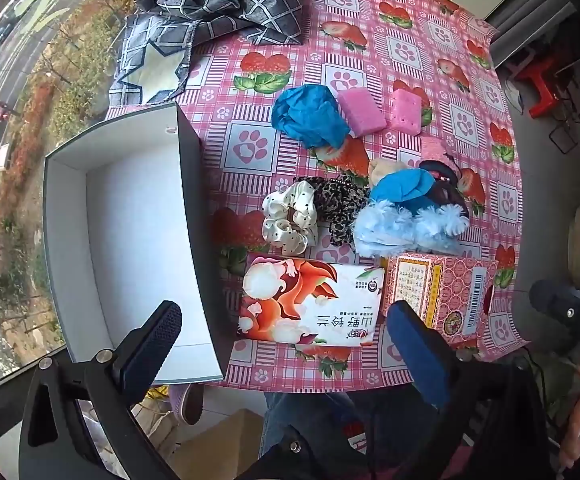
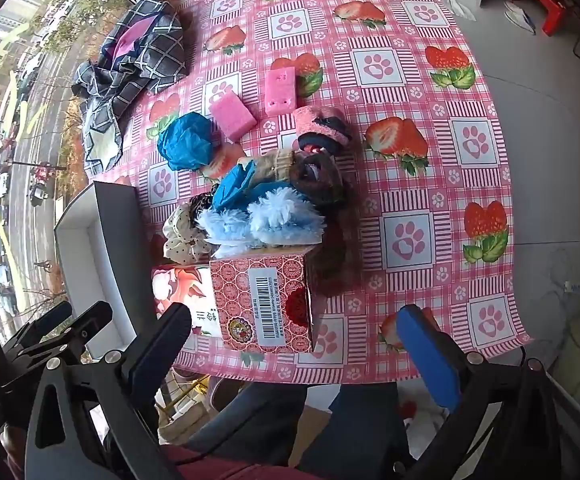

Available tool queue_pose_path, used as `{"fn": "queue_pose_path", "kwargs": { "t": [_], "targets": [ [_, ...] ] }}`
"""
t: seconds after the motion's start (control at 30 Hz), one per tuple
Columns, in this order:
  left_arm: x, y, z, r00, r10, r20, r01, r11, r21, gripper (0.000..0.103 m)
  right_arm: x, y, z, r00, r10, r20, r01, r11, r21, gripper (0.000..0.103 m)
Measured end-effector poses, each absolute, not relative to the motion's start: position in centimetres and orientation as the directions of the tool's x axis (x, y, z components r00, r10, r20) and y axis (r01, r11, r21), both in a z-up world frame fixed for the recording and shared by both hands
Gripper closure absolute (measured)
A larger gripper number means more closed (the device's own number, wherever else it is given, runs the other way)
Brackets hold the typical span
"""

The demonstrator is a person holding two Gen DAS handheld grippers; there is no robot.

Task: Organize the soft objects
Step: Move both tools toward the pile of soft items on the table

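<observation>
Our left gripper (image 1: 281,332) and right gripper (image 2: 294,340) both hang spread, holding nothing. The tissue pack (image 1: 310,300) lies just ahead of the left one, beside the white box (image 1: 129,232).

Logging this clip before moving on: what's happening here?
A person holds two tongs over a strawberry-print tablecloth, both open and gripping nothing. The left tongs hover near the white open box, which has nothing in it, and the orange-and-white tissue pack. The right tongs face the pink patterned carton. Scrunchies, pink sponges and fluffy blue items lie unsorted on the table.
</observation>
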State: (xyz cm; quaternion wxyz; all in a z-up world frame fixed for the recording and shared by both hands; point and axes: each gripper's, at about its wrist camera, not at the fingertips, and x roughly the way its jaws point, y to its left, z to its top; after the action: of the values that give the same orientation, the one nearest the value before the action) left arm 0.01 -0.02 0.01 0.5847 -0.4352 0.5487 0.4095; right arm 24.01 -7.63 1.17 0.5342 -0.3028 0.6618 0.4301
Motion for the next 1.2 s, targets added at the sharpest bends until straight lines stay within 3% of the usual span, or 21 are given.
{"fn": "queue_pose_path", "kwargs": {
  "t": [0.93,1.2],
  "targets": [
    [1.2,1.3,-0.8,0.061,-0.027,-0.998,-0.929,0.363,-0.067,0.000,25.4,-8.8,0.5,-0.222,0.051,-0.974,-0.813,0.541,0.214,0.000],
    [0.9,2.7,-1.1,0.066,0.014,-0.998,-0.913,0.404,-0.055,0.000,25.4,-8.6,0.1,-0.206,0.053,-0.977,-0.792,0.577,0.198,0.000]
  ]
}}
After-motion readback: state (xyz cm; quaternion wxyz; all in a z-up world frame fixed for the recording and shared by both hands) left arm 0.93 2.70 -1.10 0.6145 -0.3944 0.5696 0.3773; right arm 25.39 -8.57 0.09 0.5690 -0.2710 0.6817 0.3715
